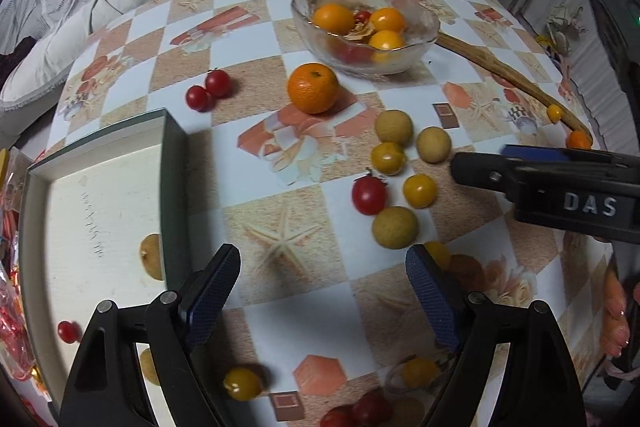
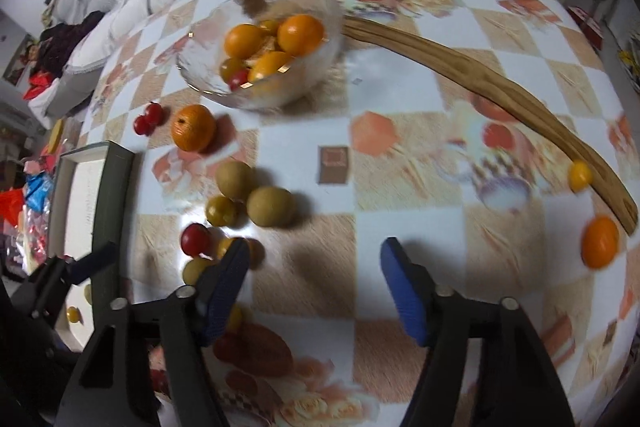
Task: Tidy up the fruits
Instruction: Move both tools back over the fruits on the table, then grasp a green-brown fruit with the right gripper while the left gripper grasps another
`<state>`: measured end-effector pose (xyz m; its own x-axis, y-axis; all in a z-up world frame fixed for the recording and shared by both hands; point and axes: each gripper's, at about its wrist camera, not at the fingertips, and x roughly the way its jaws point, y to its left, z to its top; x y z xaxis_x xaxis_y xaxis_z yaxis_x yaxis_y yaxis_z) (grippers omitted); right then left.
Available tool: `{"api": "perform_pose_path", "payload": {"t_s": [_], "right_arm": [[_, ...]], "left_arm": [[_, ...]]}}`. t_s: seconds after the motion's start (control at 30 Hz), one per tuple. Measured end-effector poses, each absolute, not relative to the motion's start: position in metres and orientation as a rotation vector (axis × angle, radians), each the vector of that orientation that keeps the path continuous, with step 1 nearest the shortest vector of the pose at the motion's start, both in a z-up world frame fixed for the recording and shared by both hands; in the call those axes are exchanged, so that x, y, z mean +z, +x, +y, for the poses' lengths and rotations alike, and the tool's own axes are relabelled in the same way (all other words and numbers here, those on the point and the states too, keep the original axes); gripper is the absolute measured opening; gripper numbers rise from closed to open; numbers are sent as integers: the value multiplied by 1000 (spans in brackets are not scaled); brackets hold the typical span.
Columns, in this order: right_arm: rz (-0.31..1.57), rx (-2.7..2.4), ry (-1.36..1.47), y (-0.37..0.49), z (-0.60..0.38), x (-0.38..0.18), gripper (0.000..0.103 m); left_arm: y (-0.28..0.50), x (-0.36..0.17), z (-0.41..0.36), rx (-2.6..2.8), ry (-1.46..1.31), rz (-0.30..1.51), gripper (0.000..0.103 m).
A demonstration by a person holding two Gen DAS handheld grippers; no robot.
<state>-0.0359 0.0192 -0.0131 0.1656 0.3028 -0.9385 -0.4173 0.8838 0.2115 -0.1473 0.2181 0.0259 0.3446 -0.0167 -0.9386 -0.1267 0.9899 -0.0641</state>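
Gaping wide, empty — both claws, left claw (image 1: pixel 322 291) and right claw (image 2: pixel 314 281) — over round glossy fruits (image 1: pixel 400 171).

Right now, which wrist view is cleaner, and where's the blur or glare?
Left wrist view is sharper: the orange and glass bowl read crisply. Right wrist view is motion-smeared, worst on the bowl and the small orange at the right edge, with glare on the tablecloth. Both bend at the rim.
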Motion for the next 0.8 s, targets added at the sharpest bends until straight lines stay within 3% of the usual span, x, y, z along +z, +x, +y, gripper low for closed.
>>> {"api": "perform_pose_path", "payload": {"t_s": [0.17, 0.33, 0.4, 0.43, 0.5, 0.57, 0.67, 0.73, 0.8], "right_arm": [[1326, 593, -128, -27, 35, -19, 62], [1339, 644, -174, -20, 46, -23, 44], [1344, 656, -191, -18, 48, -23, 31], [1350, 661, -191, -16, 49, -23, 31], [1353, 660, -181, -14, 48, -24, 31], [1356, 650, -163, -14, 41, -23, 31], [1362, 639, -145, -15, 33, -24, 31], [1365, 632, -133, -16, 30, -24, 31], [1369, 621, -116, -19, 24, -24, 31]], "left_arm": [[-138, 21, 212, 82, -152, 1224, 86], [-130, 16, 208, 100, -167, 1230, 86], [-127, 14, 205, 108, -173, 1236, 85], [-126, 14, 205, 110, -181, 1239, 84], [-125, 11, 204, 115, -192, 1254, 74], [-124, 8, 203, 121, -198, 1267, 74], [-122, 8, 200, 136, -189, 1262, 65], [-120, 8, 197, 140, -172, 1256, 54], [-119, 9, 196, 136, -163, 1252, 35]]}}
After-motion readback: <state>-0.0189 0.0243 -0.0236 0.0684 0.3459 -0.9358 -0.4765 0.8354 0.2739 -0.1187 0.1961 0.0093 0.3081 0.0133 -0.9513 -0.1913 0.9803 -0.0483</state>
